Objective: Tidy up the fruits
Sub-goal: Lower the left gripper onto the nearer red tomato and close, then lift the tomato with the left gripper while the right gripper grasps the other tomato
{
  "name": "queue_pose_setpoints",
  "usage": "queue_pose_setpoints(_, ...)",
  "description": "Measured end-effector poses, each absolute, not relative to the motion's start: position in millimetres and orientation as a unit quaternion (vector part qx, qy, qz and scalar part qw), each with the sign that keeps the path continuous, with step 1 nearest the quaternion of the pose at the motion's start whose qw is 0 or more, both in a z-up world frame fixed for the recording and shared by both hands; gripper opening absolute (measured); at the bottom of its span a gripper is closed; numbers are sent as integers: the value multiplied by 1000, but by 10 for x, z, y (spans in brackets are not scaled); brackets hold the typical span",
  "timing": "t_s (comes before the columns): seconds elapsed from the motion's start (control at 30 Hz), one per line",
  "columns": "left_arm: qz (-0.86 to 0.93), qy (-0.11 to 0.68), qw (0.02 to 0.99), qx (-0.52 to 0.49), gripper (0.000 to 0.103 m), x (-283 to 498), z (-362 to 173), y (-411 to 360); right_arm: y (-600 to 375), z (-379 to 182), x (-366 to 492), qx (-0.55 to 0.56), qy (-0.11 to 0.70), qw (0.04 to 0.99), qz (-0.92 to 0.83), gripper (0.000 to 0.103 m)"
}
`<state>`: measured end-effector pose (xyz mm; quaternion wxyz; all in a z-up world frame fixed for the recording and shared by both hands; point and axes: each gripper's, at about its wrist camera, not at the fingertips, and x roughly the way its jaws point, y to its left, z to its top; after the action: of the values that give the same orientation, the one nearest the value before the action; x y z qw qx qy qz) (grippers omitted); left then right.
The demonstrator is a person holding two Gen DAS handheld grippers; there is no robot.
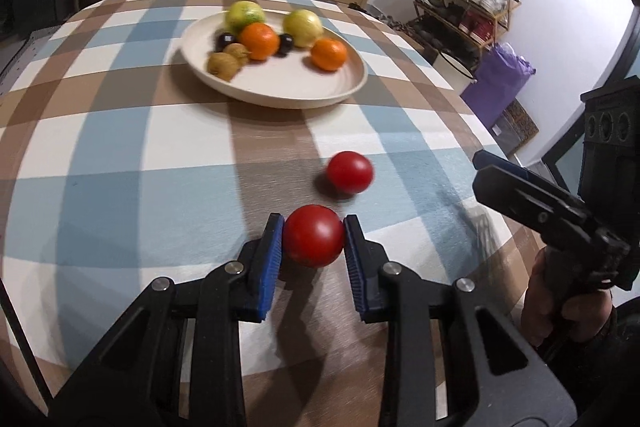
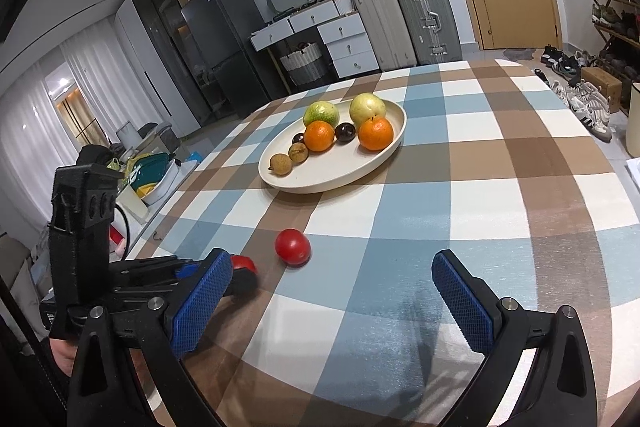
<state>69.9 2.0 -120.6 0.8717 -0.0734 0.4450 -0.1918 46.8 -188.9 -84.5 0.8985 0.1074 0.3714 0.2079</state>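
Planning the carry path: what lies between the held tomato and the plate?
Only the second tomato on bare checked cloth, between the held tomato and plate; left wrist view.

Near tomato (image 1: 314, 235) between left tongs (image 1: 314, 239); second tomato (image 1: 350, 172) beyond; fruit plate (image 1: 280, 91) farther back.

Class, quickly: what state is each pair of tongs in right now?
Left tongs: closed on a round red tomato.
Right tongs: open, holding nothing.

red tomato (image 1: 314, 235) — clamped in left claw (image 1: 314, 239) | second tomato (image 1: 350, 172) — loose on cloth
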Motion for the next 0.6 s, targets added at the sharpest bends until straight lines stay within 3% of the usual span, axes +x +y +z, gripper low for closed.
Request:
queue_pose_setpoints(0.17, -176, 439, 877, -88, 27, 617, -1179, 282, -1743, -910, 540, 93, 386, 894, 209, 102)
queue_pose_setpoints(0.3, -164, 437, 879, -100, 27, 563, -1177, 498, -1618, -971, 629, 83, 401, 887, 213, 91)
queue_pose_setpoints(0.53, -150, 433, 880, -121, 27, 487, -1185, 756, -1451, -1070, 740, 70, 421, 877, 219, 84)
queue_pose_setpoints(0.6, -147, 431, 881, -126, 27, 476, -1195, 809, -1404, -1108, 773, 67, 428, 873, 226, 78)
